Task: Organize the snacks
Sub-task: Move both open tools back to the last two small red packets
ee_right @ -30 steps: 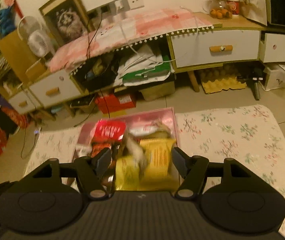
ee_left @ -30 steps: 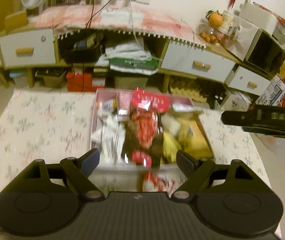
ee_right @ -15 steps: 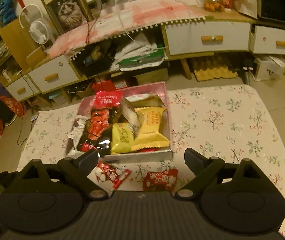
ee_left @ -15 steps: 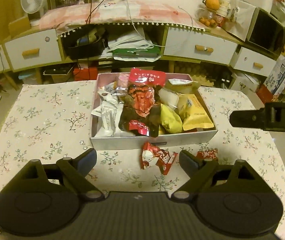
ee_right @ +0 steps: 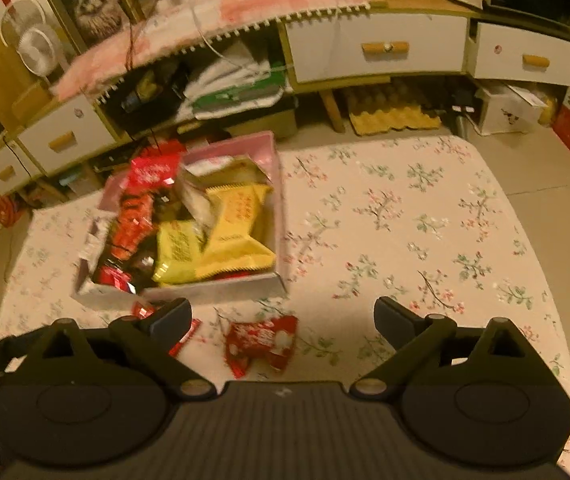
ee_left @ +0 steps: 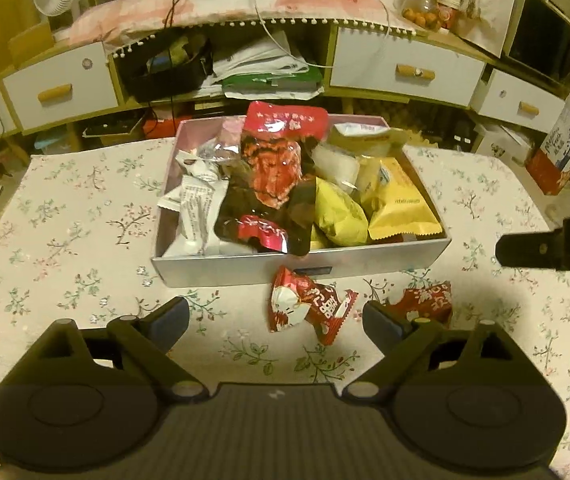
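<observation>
Left gripper [ee_left: 275, 316] (jaws wide), right gripper [ee_right: 283, 316] likewise, above table

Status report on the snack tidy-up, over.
Left gripper and right gripper open, empty. Two red snack packets lie loose on the tablecloth before the full snack box. Nothing blocking them.

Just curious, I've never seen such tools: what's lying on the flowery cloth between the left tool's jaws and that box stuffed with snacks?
In the left wrist view, one red crinkled snack packet lies there on the floral tablecloth, just before the grey box.
</observation>
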A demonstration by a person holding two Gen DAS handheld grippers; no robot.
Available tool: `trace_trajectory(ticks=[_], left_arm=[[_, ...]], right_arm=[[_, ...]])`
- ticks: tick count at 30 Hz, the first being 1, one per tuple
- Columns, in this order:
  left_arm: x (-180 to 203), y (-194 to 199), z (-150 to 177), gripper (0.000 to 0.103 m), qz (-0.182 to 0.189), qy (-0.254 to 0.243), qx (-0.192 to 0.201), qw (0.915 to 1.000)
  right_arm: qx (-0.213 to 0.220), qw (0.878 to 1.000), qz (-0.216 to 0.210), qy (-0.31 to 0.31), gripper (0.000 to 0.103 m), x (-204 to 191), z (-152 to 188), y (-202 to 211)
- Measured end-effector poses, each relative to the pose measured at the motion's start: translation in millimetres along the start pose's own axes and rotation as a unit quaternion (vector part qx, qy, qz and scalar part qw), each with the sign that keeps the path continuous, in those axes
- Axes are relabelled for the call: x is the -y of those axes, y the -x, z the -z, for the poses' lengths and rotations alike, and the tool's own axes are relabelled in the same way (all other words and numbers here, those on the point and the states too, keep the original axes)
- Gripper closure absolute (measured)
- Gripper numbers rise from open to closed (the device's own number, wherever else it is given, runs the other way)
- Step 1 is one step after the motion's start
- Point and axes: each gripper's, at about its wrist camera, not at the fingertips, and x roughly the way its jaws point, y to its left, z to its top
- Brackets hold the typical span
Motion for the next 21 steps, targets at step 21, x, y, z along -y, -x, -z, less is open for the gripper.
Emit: trace_trajectory(ticks=[21], left_arm=[[30.2, -74.7, 7.7, 0.026, 0.010, -0.108, -0.003, 0.9941]], right_arm=[[-0.039, 0.998, 0.018, 0.046, 0.005, -14.3, 3.9, -32.8]])
